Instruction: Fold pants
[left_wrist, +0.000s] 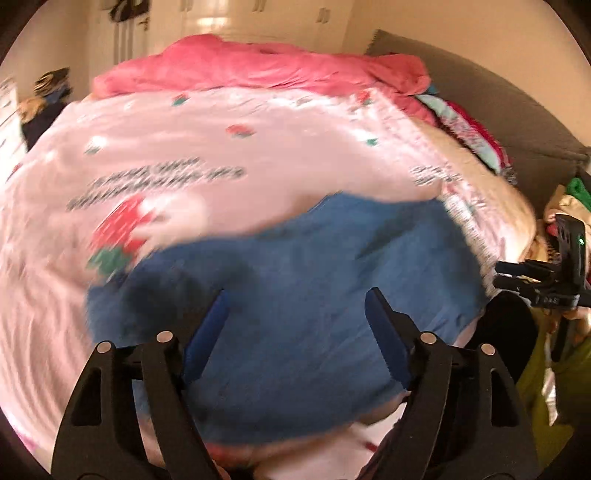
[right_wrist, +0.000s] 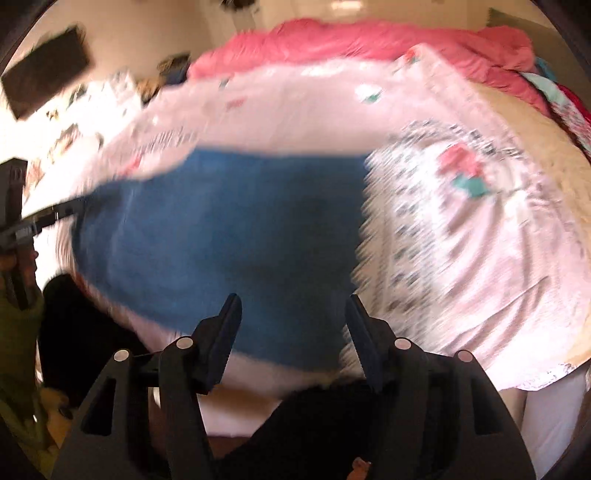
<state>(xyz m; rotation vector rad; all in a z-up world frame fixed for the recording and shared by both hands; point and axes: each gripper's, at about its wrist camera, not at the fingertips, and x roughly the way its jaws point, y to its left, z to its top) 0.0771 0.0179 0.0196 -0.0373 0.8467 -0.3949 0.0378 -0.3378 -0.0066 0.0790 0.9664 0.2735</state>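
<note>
Pants (left_wrist: 295, 258) blurred, near edge behind gripper (left_wrist: 297, 321)

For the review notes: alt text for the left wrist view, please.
Blue pants lie spread on a pink printed bedspread, with the open left gripper above them, holding nothing. A pink blanket is bunched at the bed's far end; the right gripper shows at the right edge. The picture is blurred.

One pair of blue pants (left_wrist: 295, 258) lay mid-frame on one pink printed bedspread (left_wrist: 184, 147); one pink blanket (left_wrist: 258, 66) sat bunched at upper centre; two grippers showed.
</note>
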